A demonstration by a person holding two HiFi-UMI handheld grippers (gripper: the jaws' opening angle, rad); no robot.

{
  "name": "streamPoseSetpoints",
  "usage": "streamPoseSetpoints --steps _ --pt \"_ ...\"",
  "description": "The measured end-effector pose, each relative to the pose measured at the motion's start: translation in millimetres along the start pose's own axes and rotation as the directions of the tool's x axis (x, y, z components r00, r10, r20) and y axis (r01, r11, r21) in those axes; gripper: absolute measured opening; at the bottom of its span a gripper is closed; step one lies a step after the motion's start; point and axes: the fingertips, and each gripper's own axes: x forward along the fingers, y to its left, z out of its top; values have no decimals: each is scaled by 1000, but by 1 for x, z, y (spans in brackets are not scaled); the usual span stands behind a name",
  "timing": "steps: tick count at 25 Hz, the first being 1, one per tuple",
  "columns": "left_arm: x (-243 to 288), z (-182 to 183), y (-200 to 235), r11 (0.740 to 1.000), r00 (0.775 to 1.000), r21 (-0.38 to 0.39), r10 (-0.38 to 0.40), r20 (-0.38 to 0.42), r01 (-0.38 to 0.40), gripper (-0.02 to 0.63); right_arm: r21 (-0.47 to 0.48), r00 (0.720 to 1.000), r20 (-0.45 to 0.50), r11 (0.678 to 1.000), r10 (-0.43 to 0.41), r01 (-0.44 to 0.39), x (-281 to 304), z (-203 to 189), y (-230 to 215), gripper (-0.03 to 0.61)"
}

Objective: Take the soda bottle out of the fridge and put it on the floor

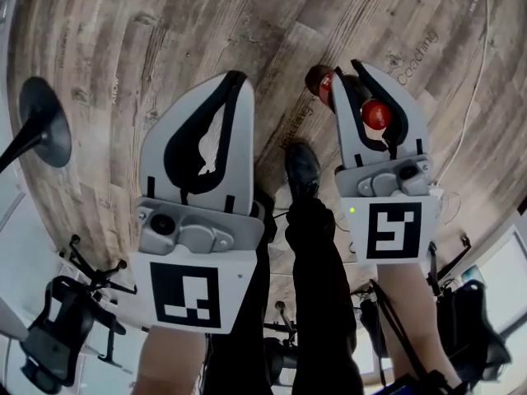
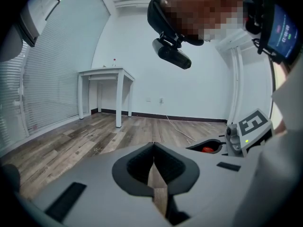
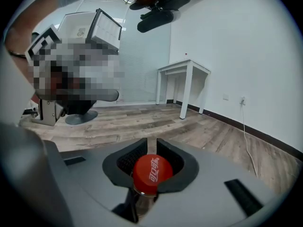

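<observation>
Clamping a red-capped plastic soda bottle (image 3: 151, 171) by its neck in the right gripper (image 3: 151, 144) jaws, over grey-brown wood-plank floor (image 1: 165, 23); holding the left gripper (image 2: 154, 148) with jaws together, empty.

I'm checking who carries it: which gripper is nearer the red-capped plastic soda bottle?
Right. The right gripper clasps the red-capped plastic soda bottle at its neck, under the cap; the left gripper is apart at its left, jaws together, empty.
</observation>
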Motion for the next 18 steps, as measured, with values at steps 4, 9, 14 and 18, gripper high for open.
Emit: streamPoseSetpoints --steps 4,9,14,18 --pt "5 -10 -4 1000 1000 -1 -2 -13 2 12 13 1000 -12 1000 -20 20 4 -15 -7 75" --pt "10 -18 -10 1000 1000 6 -17 -21 17 12 9 999 -27 1000 -26 26 8 -32 -9 75" --pt "13 -27 -12 1000 999 5 -22 -32 22 12 14 999 -39 999 -31 32 14 -46 -9 75" --pt "15 -29 -12 1000 999 8 -23 -32 23 12 8 998 -55 1000 -29 29 18 -56 -8 75"
